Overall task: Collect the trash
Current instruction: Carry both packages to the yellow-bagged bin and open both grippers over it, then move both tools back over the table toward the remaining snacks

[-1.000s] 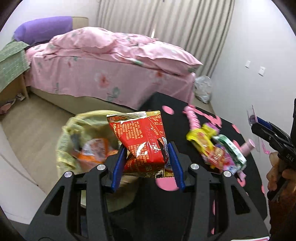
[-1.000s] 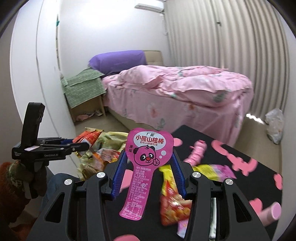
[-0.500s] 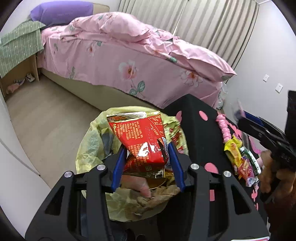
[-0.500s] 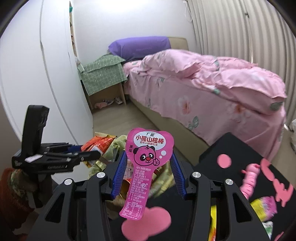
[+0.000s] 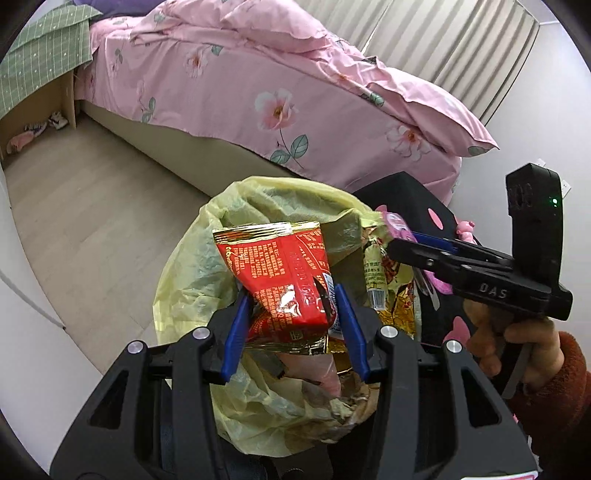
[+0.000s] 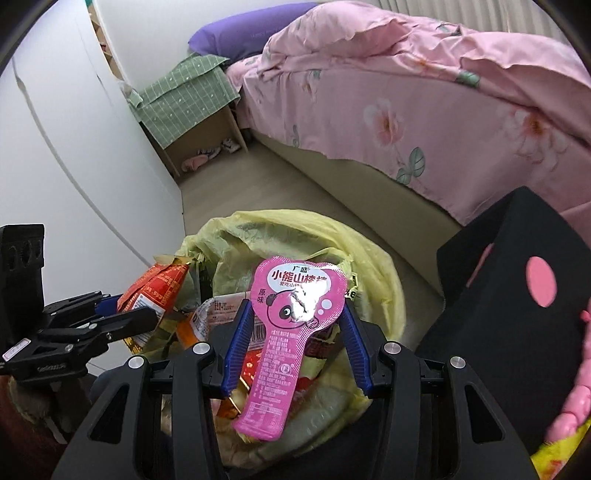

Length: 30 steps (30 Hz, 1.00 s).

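A crinkled red foil snack packet [image 5: 284, 273] is clamped in the left gripper [image 5: 291, 328] above the open yellow plastic trash bag [image 5: 192, 280]. A pink paddle-shaped panda wrapper [image 6: 288, 332], gripped by the right gripper [image 6: 295, 347], hangs over the same bag, beside a black pink-dotted table [image 6: 517, 306].

Bedroom surroundings, pale wood floor [image 5: 92, 206].
Bed [image 5: 258, 92] under pink flowered bedding; purple pillow [image 6: 243, 33] at its head. Green checked cloth [image 6: 184, 96] drapes a small wooden stand beside it. Striped curtain [image 5: 461, 48] behind. Black table [image 6: 517, 295] with pink spots.
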Available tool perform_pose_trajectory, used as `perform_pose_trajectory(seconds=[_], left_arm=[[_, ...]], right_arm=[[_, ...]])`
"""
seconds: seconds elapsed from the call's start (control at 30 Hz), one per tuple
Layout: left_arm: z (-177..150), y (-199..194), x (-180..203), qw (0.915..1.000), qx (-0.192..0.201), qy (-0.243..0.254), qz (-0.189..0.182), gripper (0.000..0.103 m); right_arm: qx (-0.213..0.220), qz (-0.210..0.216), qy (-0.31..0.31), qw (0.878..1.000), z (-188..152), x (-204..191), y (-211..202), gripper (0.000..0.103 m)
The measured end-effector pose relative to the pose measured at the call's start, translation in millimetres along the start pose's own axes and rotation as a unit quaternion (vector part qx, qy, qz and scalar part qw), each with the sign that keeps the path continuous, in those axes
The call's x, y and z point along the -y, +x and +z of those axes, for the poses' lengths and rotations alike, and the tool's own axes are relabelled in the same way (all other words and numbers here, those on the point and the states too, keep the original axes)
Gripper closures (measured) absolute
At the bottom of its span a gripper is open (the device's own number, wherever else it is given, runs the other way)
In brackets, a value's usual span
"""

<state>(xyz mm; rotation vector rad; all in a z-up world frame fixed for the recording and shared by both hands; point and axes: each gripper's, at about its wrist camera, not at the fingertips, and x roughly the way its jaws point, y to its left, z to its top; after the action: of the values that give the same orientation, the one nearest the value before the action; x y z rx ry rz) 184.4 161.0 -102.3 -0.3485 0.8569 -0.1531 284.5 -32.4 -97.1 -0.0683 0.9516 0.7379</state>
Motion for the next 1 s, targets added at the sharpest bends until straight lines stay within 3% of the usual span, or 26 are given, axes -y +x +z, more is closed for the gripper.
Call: perform_pose_trajectory(seconds=[0.2, 0.27, 0.3, 0.33, 0.4, 0.6, 0.8, 1.0], left_arm=[[0, 2, -7, 0.9999, -0.002, -0.009, -0.006, 0.059], [2, 1, -9, 0.9997, -0.002, -0.015, -0.017, 0.052], [3, 1, -10, 0.9994, -0.001, -0.02, -0.028, 0.04], [4, -1, -11, 0.9989, 0.002, -0.024, -0.04, 0.028], [5, -5, -11, 0.9987, 0.007, -0.029, -0.04, 0.021], [9, -26, -5, 0.9987, 0.037, -0.036, -0.004, 0.02], [9, -48, 27, 0.9963, 0.073, 0.005, 0.045, 0.02], [-1, -51, 78, 0.9958, 0.078, 0.045, 0.017, 0.02]], right_arm=[[0.013, 0.015, 0.009, 1.0, 8, -2, 5, 0.057], [0.022, 0.019, 0.013, 1.0, 10, -2, 1, 0.056], [0.025, 0.019, 0.013, 0.999, 10, -3, -1, 0.055], [0.027, 0.02, 0.012, 0.999, 9, -3, -4, 0.046], [0.038, 0.024, 0.012, 0.999, 8, -3, -12, 0.045], [0.067, 0.026, 0.013, 0.997, 3, -3, -44, 0.045], [0.102, -0.016, -0.007, 0.995, -19, 4, -104, 0.045], [0.103, -0.08, -0.014, 0.991, -66, 30, -171, 0.045]])
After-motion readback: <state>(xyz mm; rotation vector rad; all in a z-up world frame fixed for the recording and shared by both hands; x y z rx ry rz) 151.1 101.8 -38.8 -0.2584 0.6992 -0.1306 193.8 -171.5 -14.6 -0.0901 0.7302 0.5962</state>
